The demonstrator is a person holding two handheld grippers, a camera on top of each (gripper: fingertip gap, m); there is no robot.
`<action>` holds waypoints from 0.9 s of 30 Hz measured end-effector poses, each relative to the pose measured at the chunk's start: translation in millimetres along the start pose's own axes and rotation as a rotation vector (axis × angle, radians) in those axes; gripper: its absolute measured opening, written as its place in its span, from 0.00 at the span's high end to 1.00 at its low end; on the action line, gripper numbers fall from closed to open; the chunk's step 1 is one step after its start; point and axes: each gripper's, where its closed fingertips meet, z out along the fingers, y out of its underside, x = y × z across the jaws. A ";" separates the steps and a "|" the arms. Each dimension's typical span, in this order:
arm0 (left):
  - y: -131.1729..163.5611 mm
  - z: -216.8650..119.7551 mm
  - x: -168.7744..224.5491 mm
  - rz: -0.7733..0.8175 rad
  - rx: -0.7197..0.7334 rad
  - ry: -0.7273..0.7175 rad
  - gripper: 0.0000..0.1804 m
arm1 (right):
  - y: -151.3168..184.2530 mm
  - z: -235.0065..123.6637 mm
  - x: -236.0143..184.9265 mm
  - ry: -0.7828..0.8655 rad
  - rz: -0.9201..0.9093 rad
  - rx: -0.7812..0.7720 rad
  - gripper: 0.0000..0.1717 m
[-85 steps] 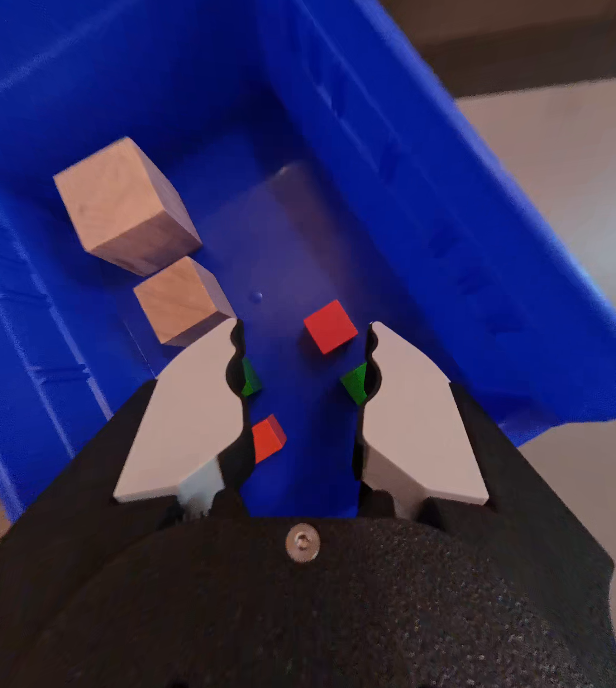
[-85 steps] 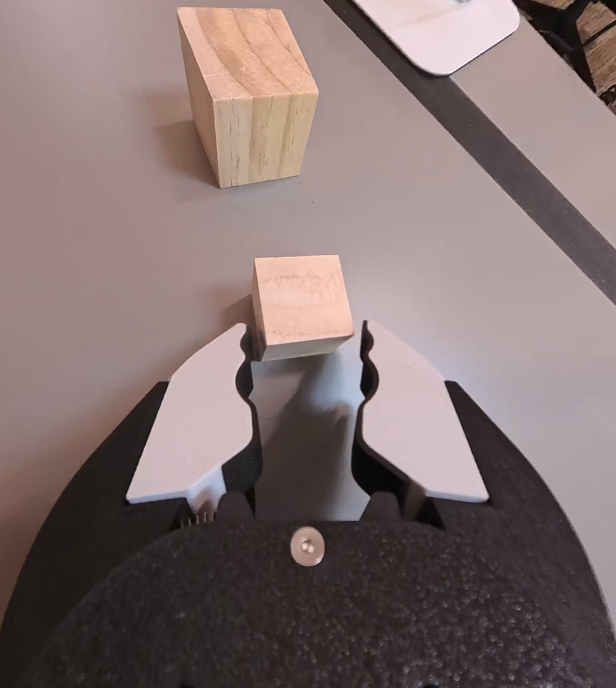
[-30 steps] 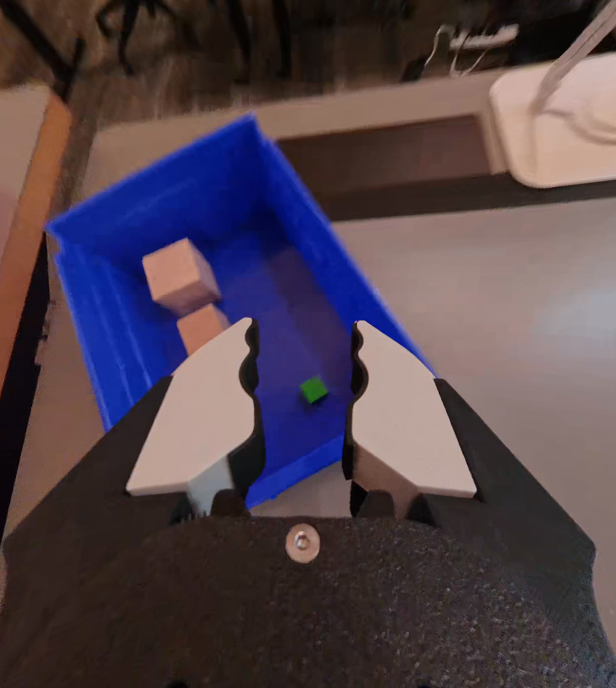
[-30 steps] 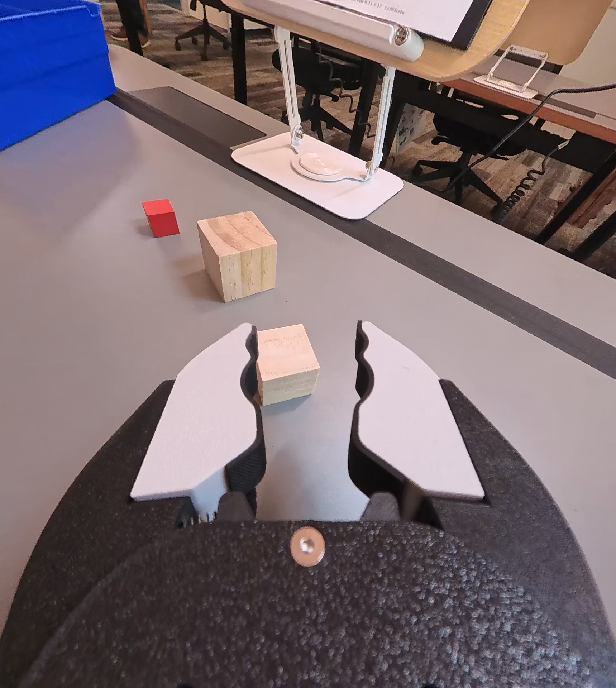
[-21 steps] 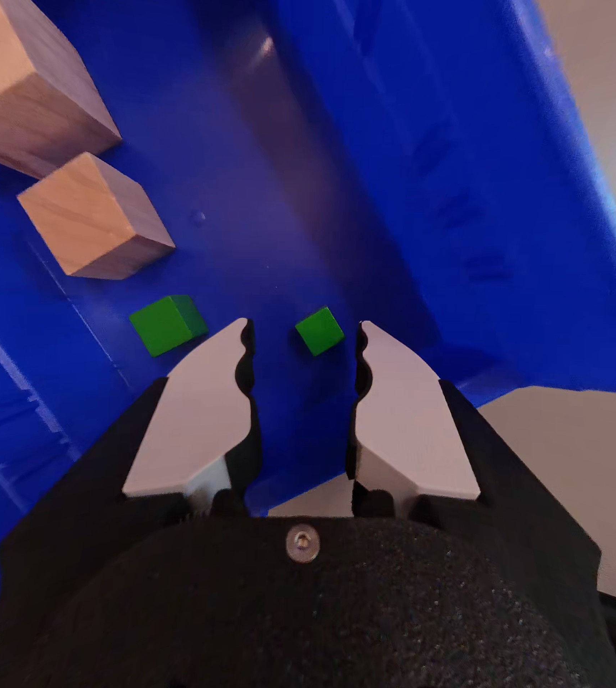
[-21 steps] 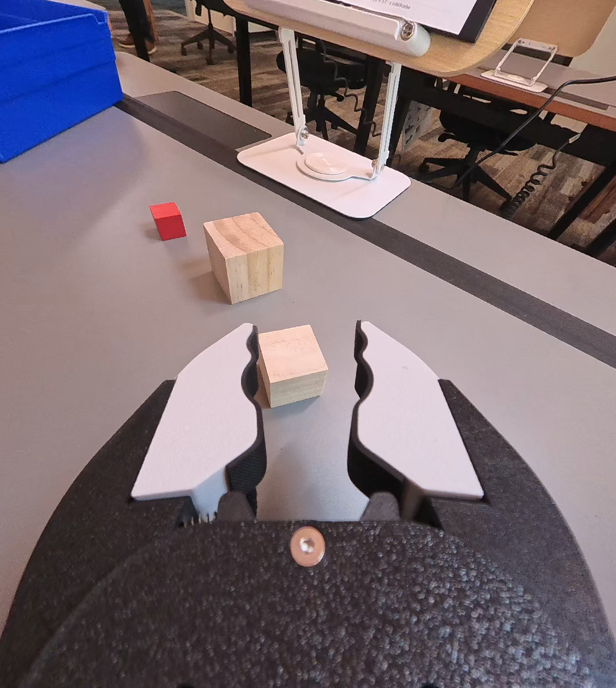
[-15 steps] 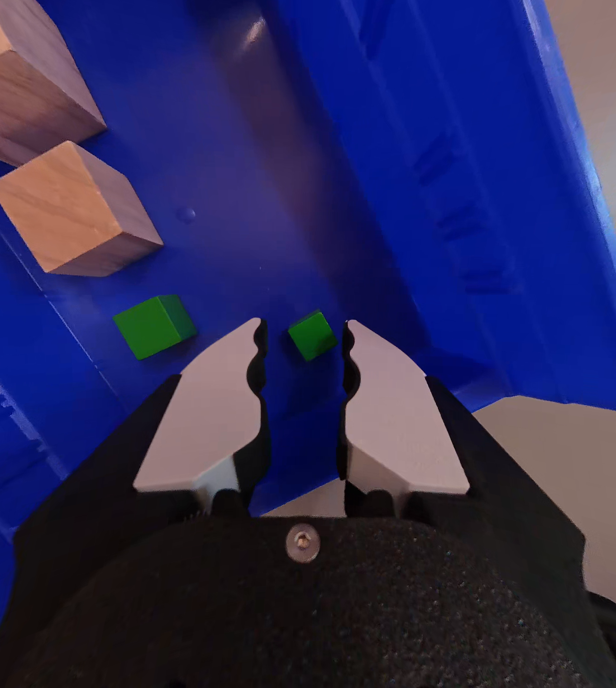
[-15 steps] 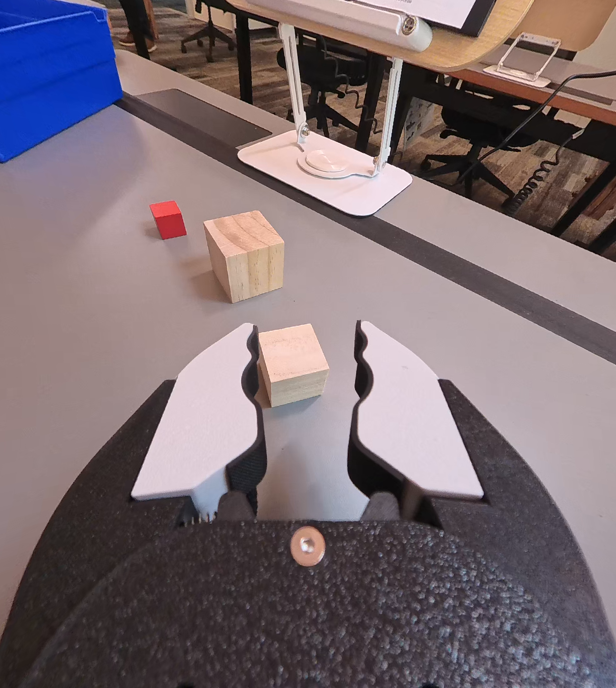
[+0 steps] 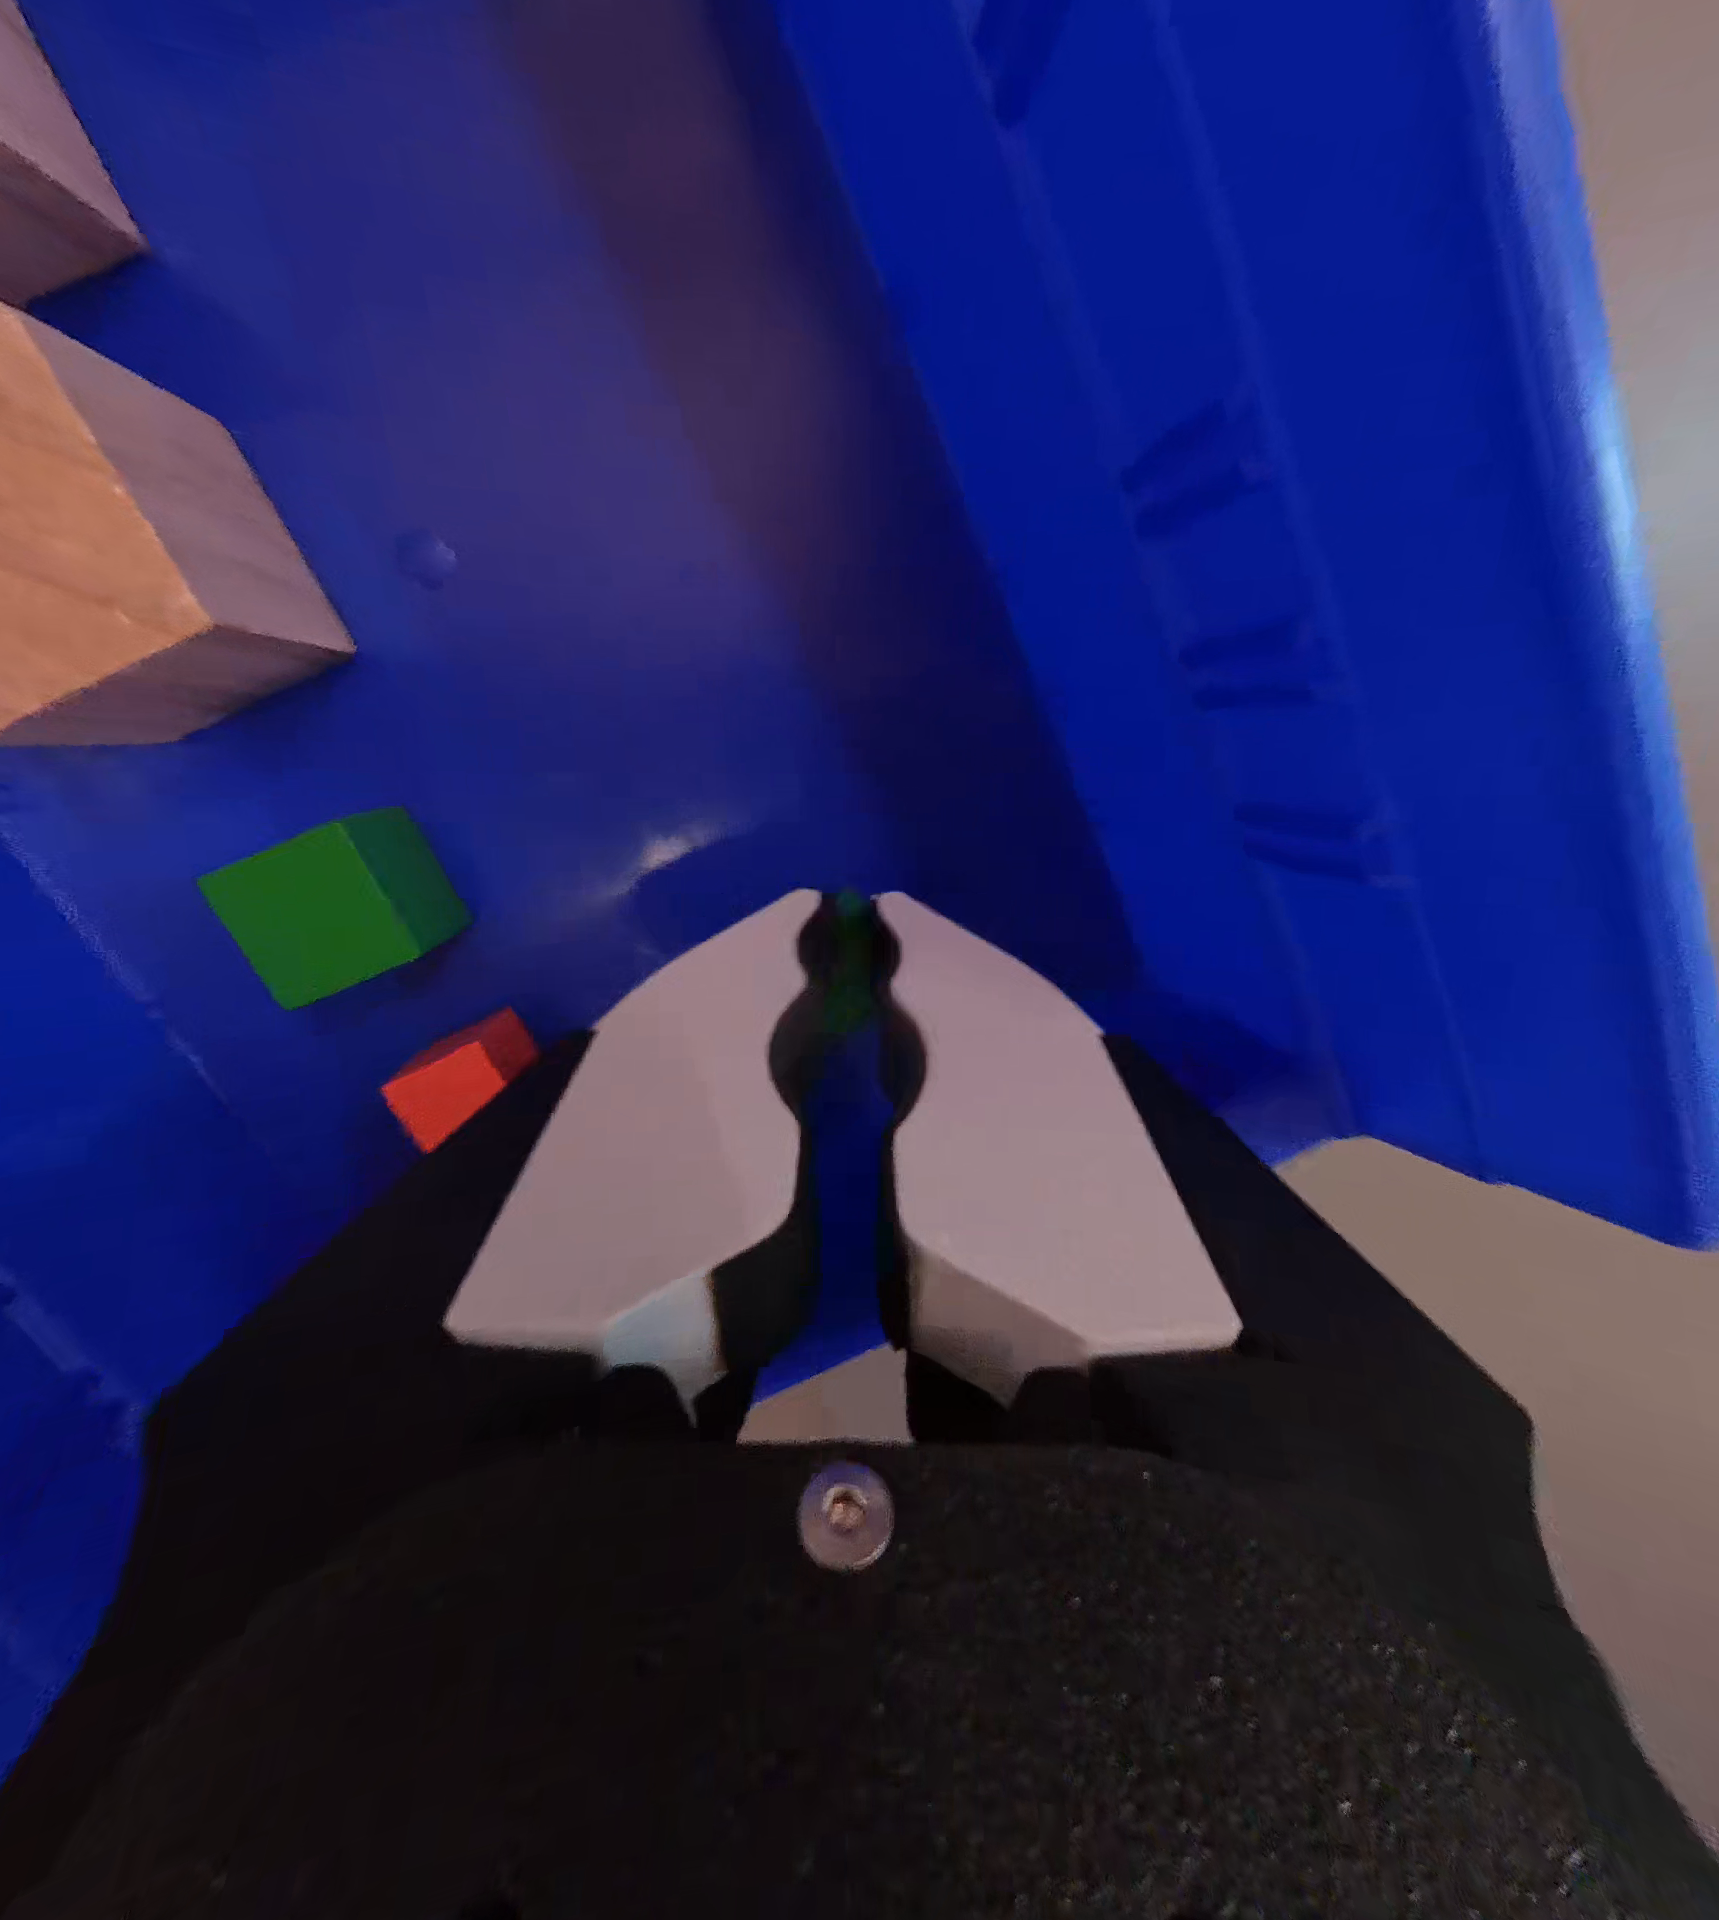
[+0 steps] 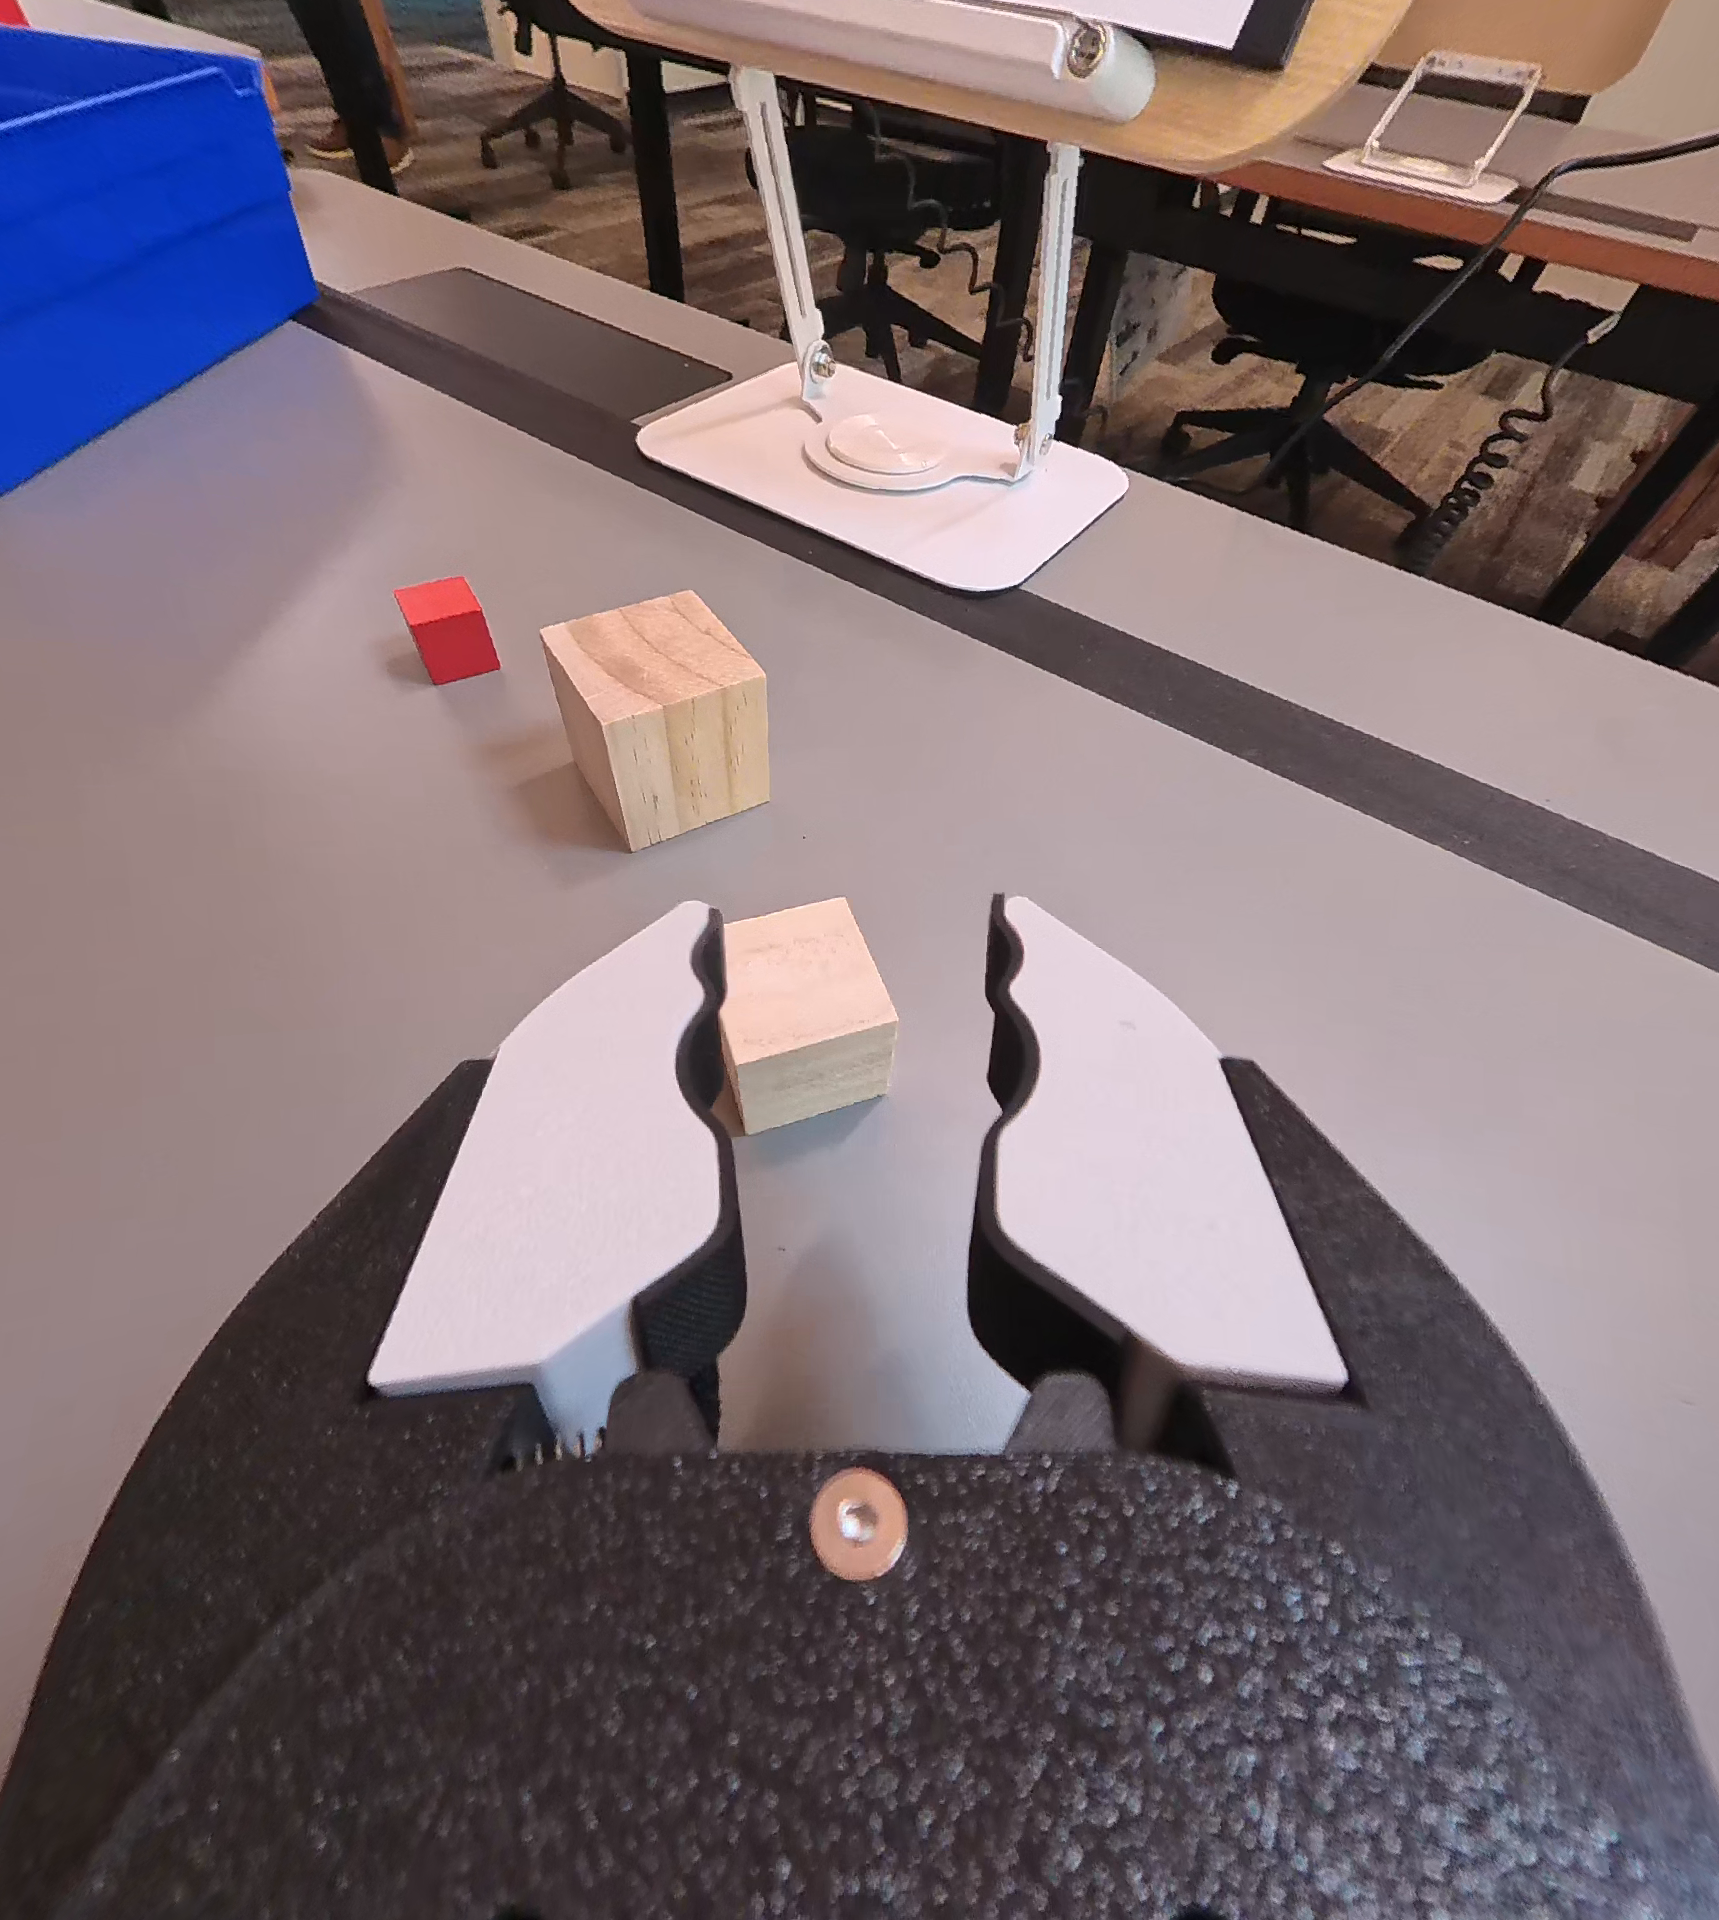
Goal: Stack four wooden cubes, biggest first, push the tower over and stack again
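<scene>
Nothing legible anywhere here. The sheet (image 10: 1177, 16) on the stand's tray (image 10: 990, 73) is cut off at the top edge, its print too small to make out.

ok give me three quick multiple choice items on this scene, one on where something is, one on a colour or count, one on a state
1. Where does the small wooden cube lie in the right wrist view?
A. inside the blue bin
B. on the grey table between the fingers of the right hand-held gripper
C. on top of the large wooden cube

2. How many red cubes lie on the grey table in the right wrist view?
A. one
B. two
C. three

3. How do the fingers of the right hand-held gripper stand?
A. shut tight with nothing between them
B. clamped on the red cube
C. apart, with a clear gap on one side of the cube

Answers:
1 B: the small wooden cube rests on the grey table, within the right hand-held gripper.
2 A: only one red cube shows, beside the large wooden cube.
3 C: bare table shows between the cube and the right finger.
</scene>
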 end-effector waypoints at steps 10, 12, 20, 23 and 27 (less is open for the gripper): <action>-4.5 -20.2 -4.3 0.087 0.063 -0.117 0.98 | -6.4 -5.3 3.3 0.018 0.018 0.032 0.73; -4.8 -26.6 -5.2 0.110 0.059 -0.124 0.89 | -6.1 -5.7 4.0 0.022 0.018 0.029 0.73; 21.1 -20.7 -18.2 0.165 -0.210 0.035 0.75 | -6.7 -8.4 6.2 0.013 0.043 0.028 0.73; 20.7 -20.4 -6.6 0.120 -0.214 0.135 0.76 | -6.0 -8.5 6.6 0.013 0.052 0.024 0.73; 30.1 -11.3 -5.1 0.094 -0.279 0.142 0.73 | -6.3 -9.4 7.3 0.006 0.064 0.025 0.73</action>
